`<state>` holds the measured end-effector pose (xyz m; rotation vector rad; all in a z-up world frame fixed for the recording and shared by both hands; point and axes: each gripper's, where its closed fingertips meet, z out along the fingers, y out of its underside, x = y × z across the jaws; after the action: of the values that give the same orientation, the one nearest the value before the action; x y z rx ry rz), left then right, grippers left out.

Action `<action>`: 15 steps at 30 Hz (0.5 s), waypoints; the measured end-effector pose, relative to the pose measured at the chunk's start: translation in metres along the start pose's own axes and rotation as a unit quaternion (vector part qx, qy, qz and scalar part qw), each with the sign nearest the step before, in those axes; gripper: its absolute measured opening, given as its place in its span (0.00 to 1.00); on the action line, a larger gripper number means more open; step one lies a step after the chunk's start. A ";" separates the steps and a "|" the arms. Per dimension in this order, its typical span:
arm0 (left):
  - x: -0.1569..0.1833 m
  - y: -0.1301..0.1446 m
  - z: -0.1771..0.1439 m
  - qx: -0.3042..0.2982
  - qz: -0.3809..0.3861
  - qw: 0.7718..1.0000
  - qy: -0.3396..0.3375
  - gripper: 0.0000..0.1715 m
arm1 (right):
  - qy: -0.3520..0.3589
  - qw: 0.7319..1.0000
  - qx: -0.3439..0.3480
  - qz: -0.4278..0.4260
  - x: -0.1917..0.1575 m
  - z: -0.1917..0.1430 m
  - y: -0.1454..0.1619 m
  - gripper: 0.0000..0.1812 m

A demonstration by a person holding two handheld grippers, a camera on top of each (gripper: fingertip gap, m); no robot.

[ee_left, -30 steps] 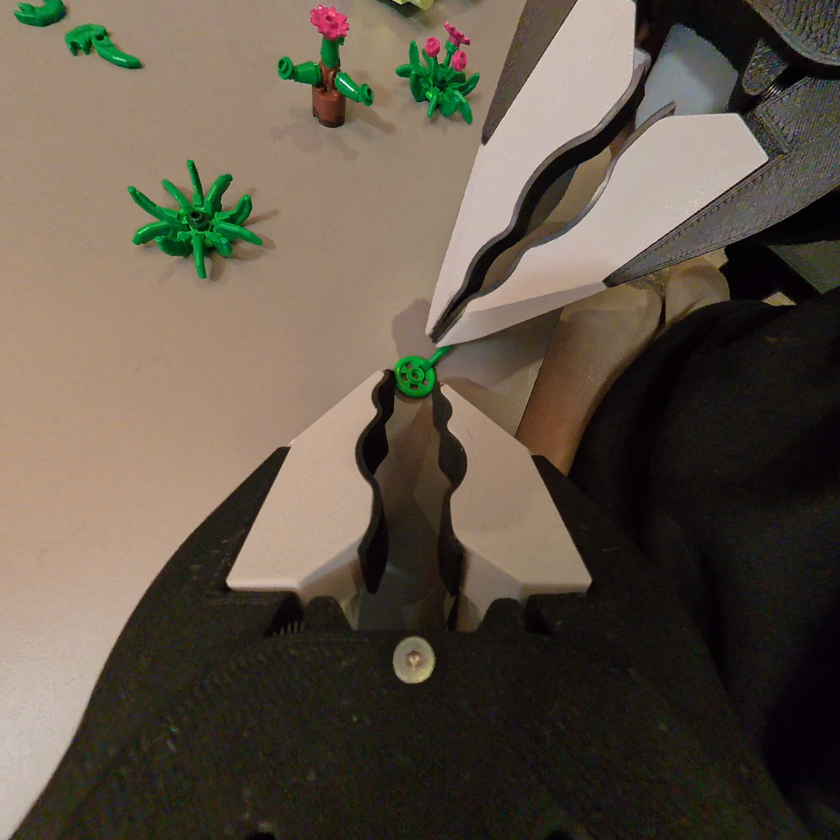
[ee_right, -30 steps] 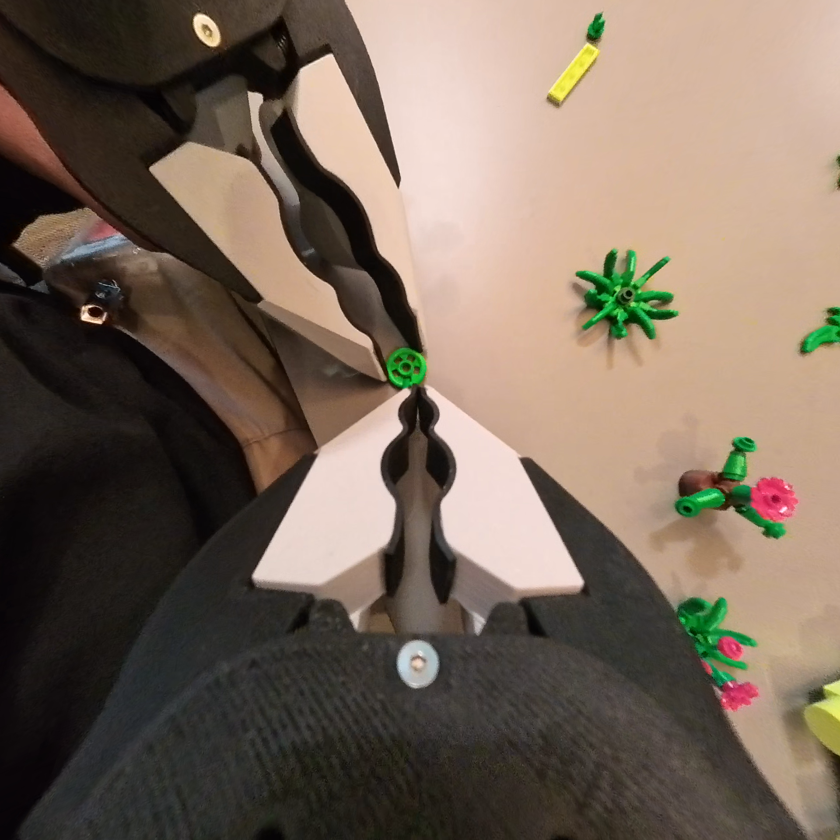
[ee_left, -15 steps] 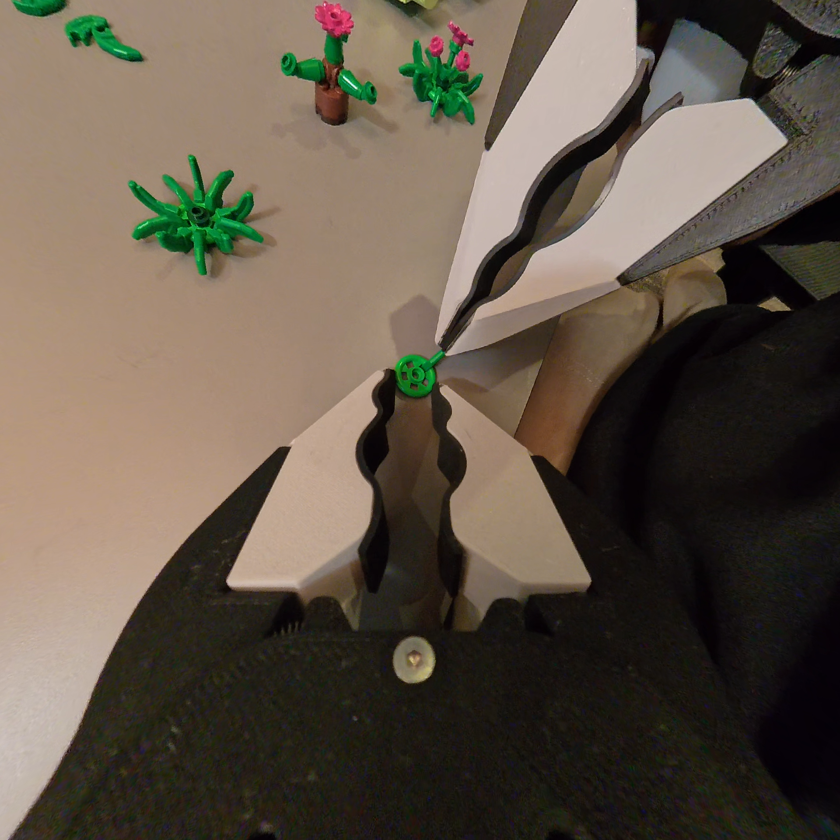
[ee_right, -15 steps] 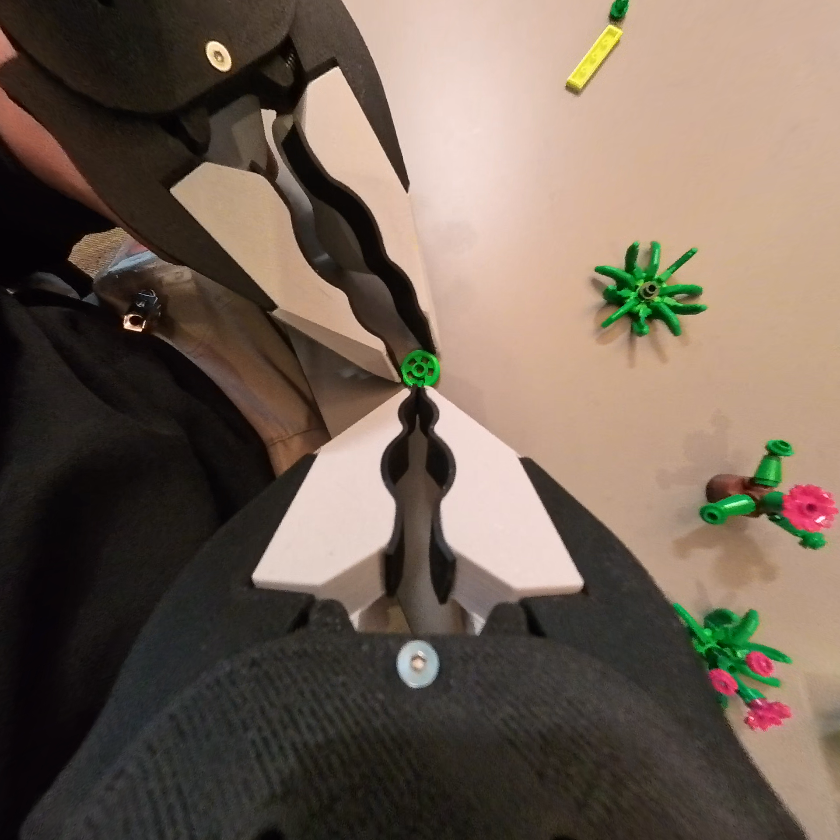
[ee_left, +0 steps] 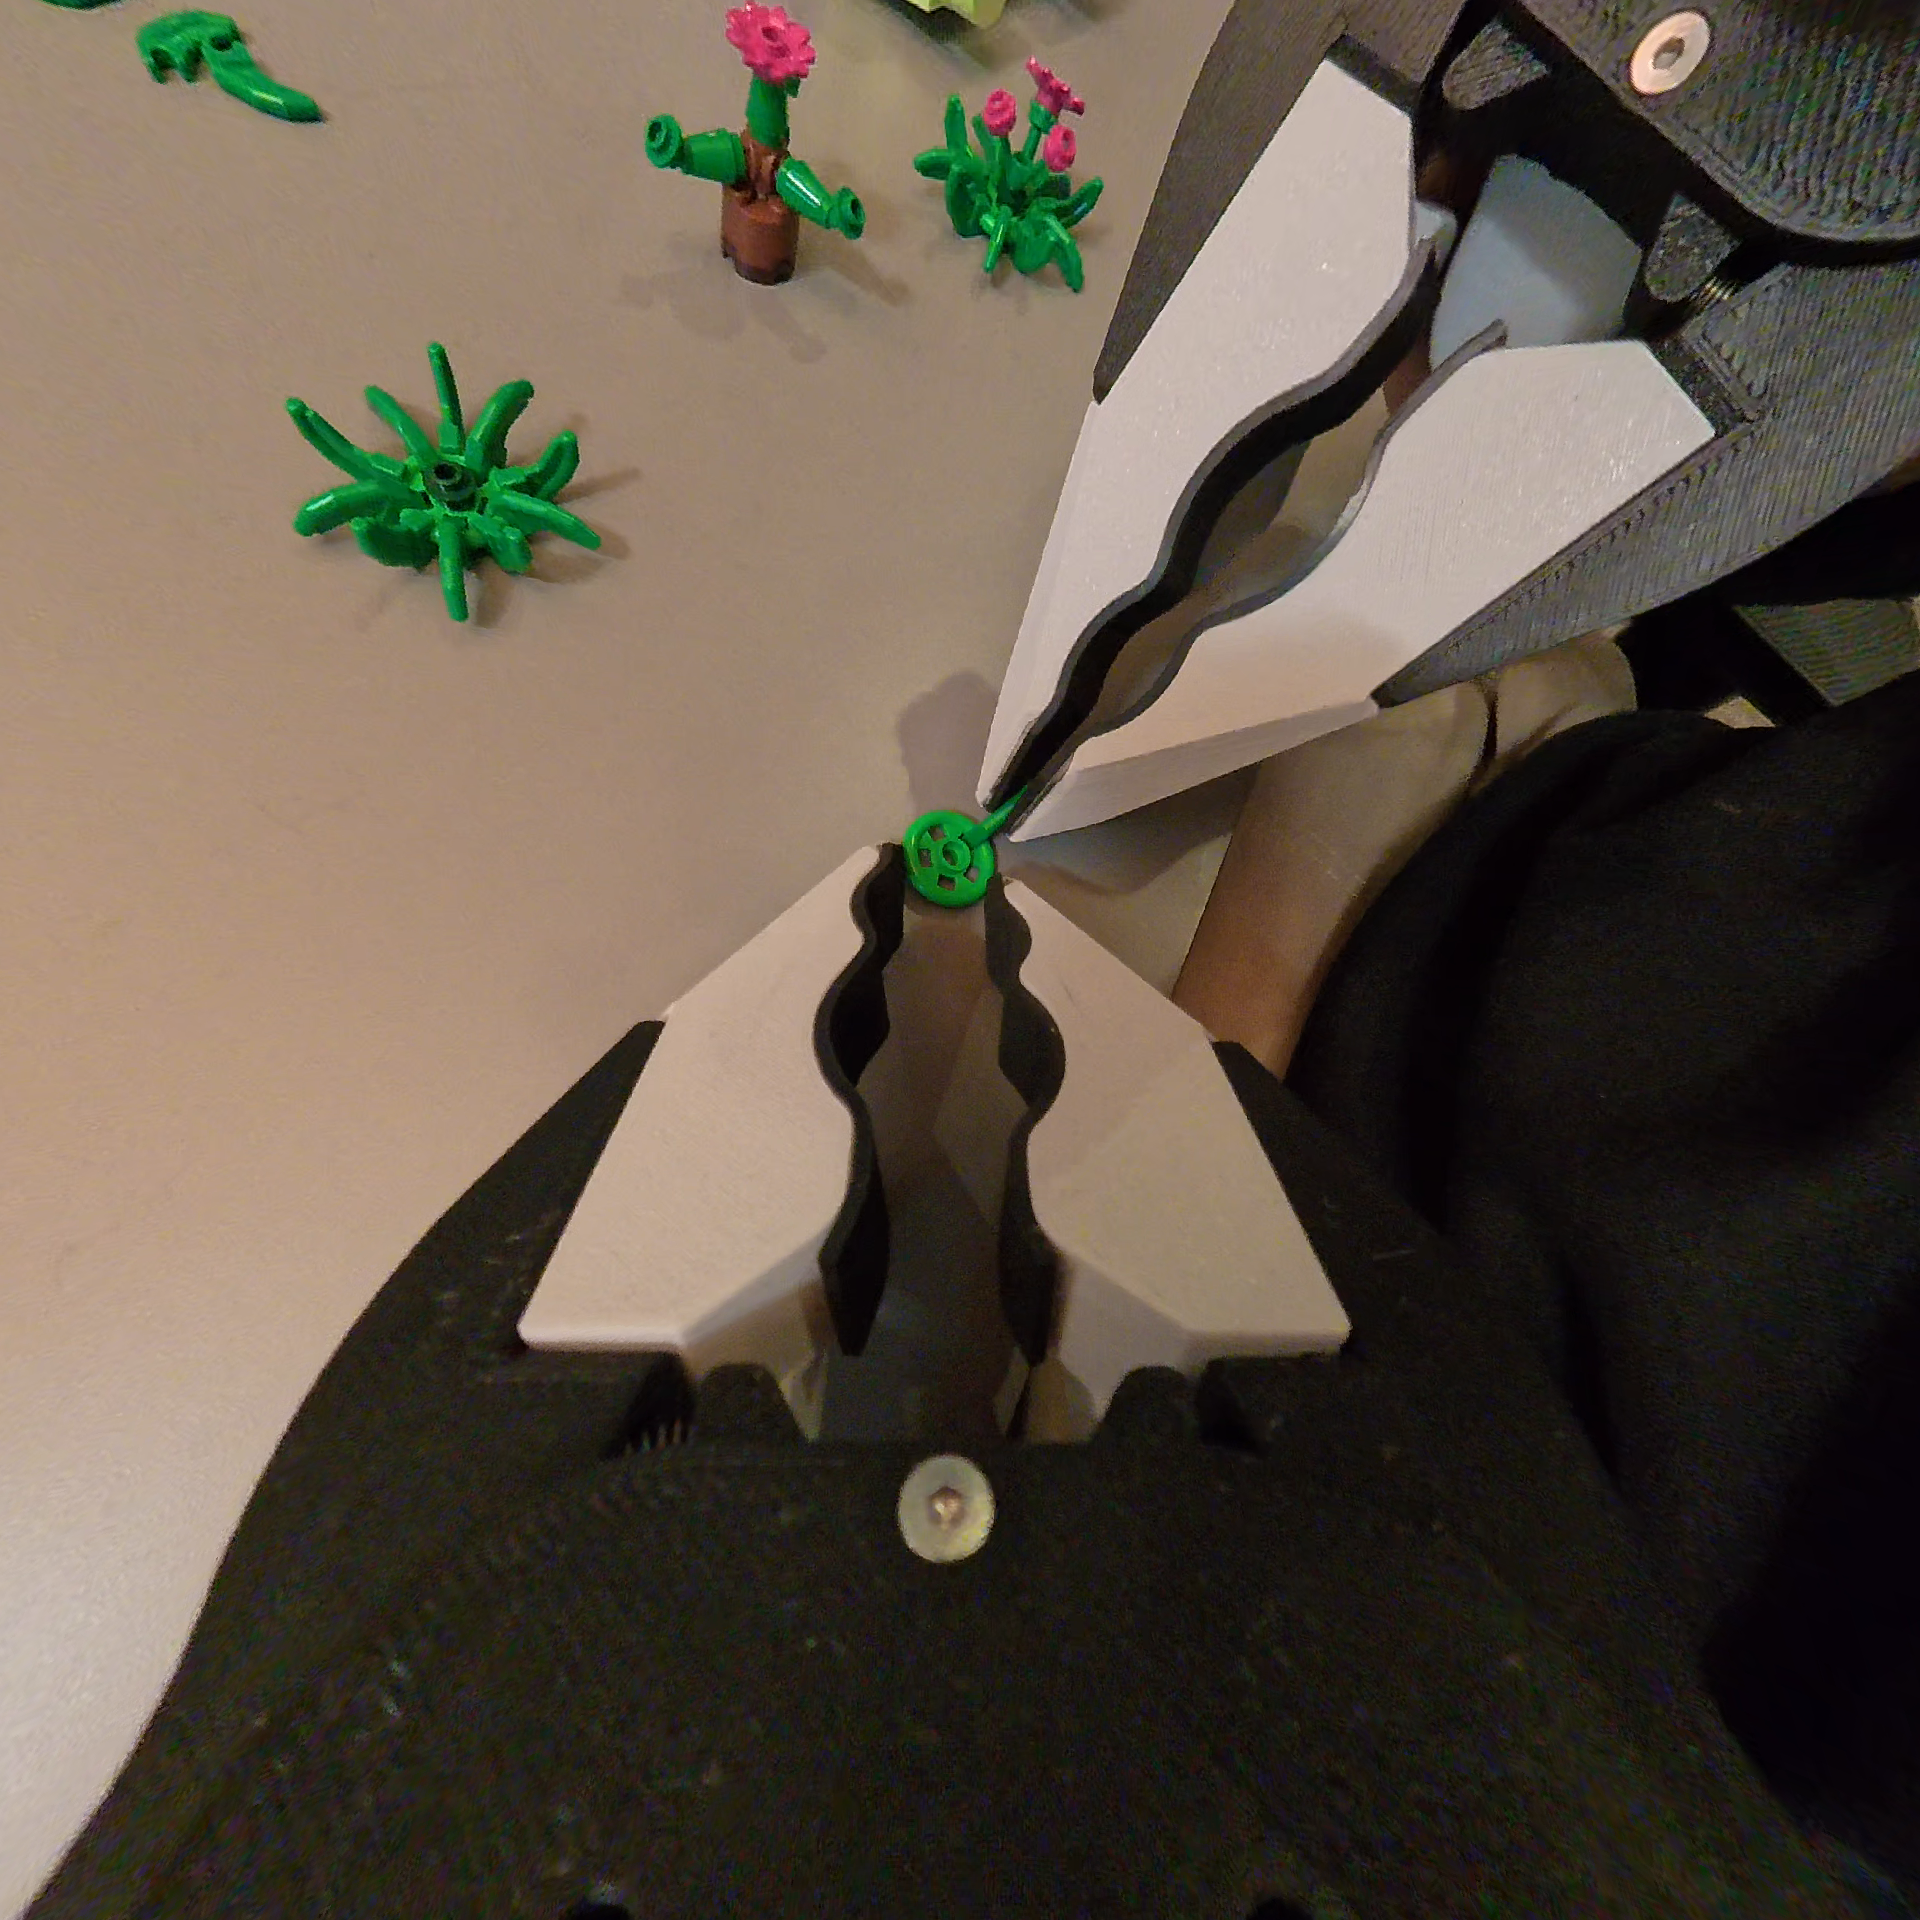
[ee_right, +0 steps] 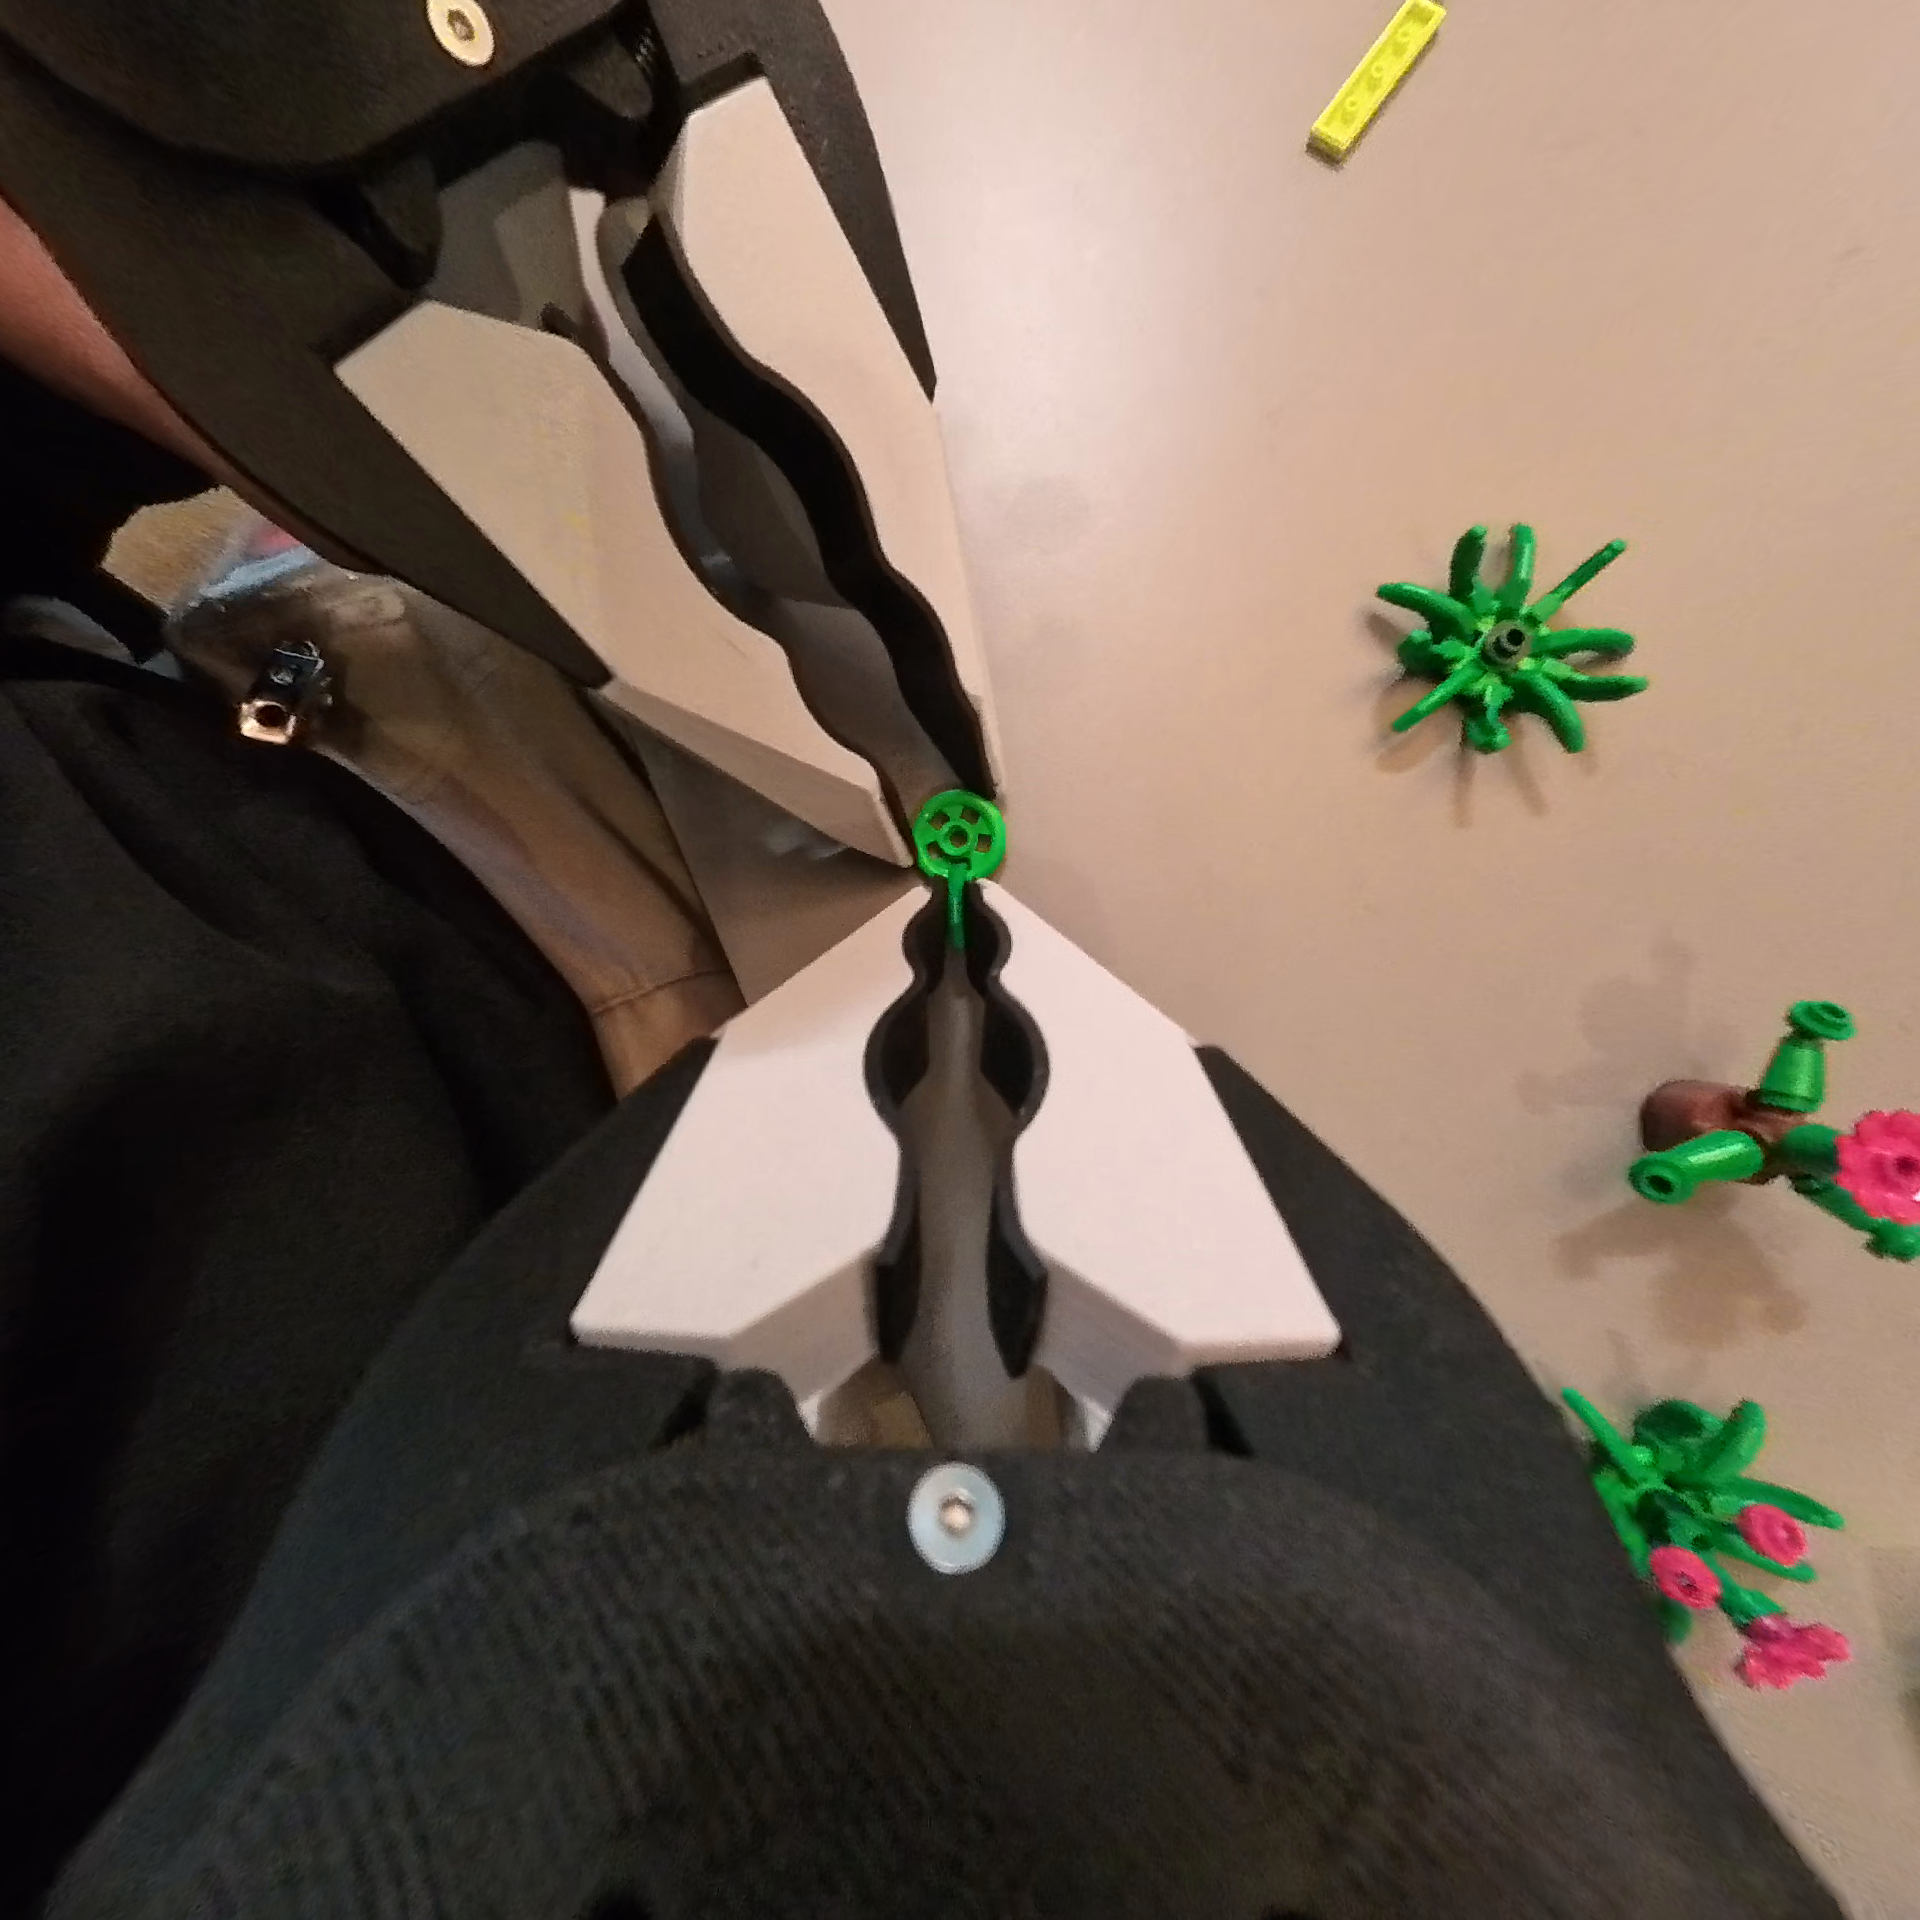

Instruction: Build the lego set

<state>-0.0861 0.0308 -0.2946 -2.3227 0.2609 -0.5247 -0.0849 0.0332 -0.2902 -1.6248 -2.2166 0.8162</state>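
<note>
Left tool (ee_left: 940, 873) pinching green round piece (ee_left: 947, 859) by rim, above near edge of bench (ee_left: 312, 935); right tool (ee_right: 956, 920) pressed on thin green stem (ee_right: 956, 914). Keep stem square to hole, push gently; slip likely

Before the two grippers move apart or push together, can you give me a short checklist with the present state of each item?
1. Left gripper grips the green round piece at its tips: ok.
2. Right gripper pinches the thin green stem: ok.
3. Stem seated in the round piece: cannot tell, the joint is too small.
4. Both pieces are held off the table, beside the person's black sleeve: ok.
5. Green leafy plant, brown-pot flower and pink flower cluster stand well away from the grippers: ok.
</note>
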 end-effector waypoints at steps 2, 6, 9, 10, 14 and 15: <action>0.000 0.000 0.000 0.000 0.000 1.000 0.001 0.09 | -0.009 1.000 0.006 0.013 0.000 0.000 0.001 0.00; 0.001 0.000 0.000 0.000 -0.002 1.000 0.004 0.09 | -0.013 1.000 0.007 0.019 0.000 0.000 0.002 0.01; 0.001 0.000 0.000 0.000 -0.002 1.000 0.005 0.09 | -0.016 1.000 0.010 0.023 0.000 0.000 0.003 0.01; 0.001 0.000 0.000 0.000 -0.001 1.000 0.005 0.09 | -0.018 1.000 0.010 0.024 0.000 0.000 0.003 0.01; 0.002 0.001 0.001 -0.002 0.001 1.000 0.009 0.06 | -0.008 1.000 0.004 0.018 0.001 0.001 0.007 0.01; 0.003 0.001 0.001 -0.003 0.006 1.000 0.007 0.06 | -0.003 1.000 0.004 0.015 0.001 0.000 0.007 0.00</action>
<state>-0.0836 0.0298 -0.2949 -2.3220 0.2838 -0.5352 -0.0797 0.0352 -0.2948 -1.6579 -2.1964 0.8376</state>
